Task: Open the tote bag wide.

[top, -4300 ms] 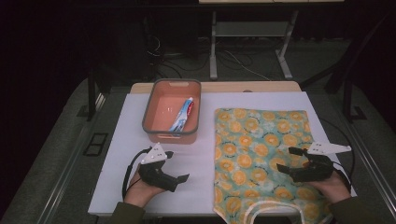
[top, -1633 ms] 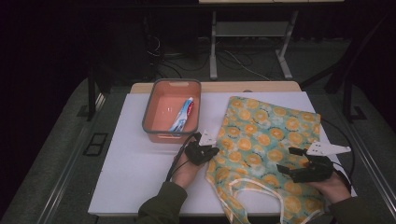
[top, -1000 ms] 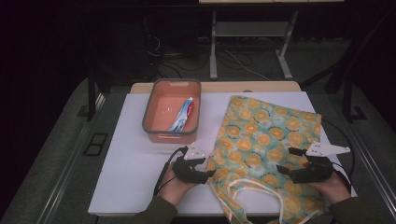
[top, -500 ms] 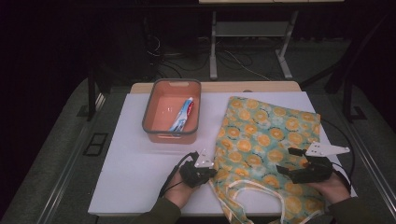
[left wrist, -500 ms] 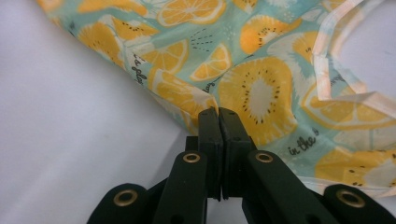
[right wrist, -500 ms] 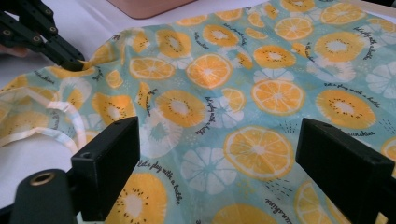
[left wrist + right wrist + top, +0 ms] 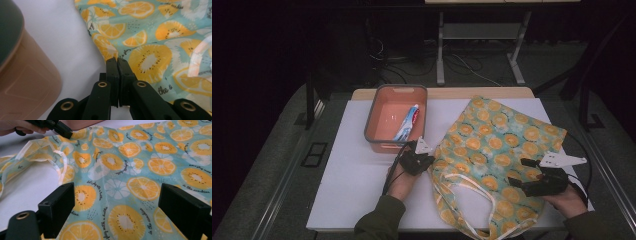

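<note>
Left gripper (image 7: 422,159) pinched on tote bag's (image 7: 499,150) edge beside the tub (image 7: 373,125), probably to open it; right gripper (image 7: 117,210) spread wide above the fabric.

The room is dark, and most of the light falls on the worktop (image 7: 362,190), which has a flat white top. A thin strip of light wood (image 7: 447,93) shows along its far edge. The floor (image 7: 272,165) around it is grey and looks like carpet. Behind the worktop stands another table with pale metal legs (image 7: 440,55) and a bar between them. Black cables (image 7: 462,62) lie in loops on the floor near those legs. A small dark plate (image 7: 313,153) with square holes sits in the floor to the left. The back of the room is too dark to see.
</note>
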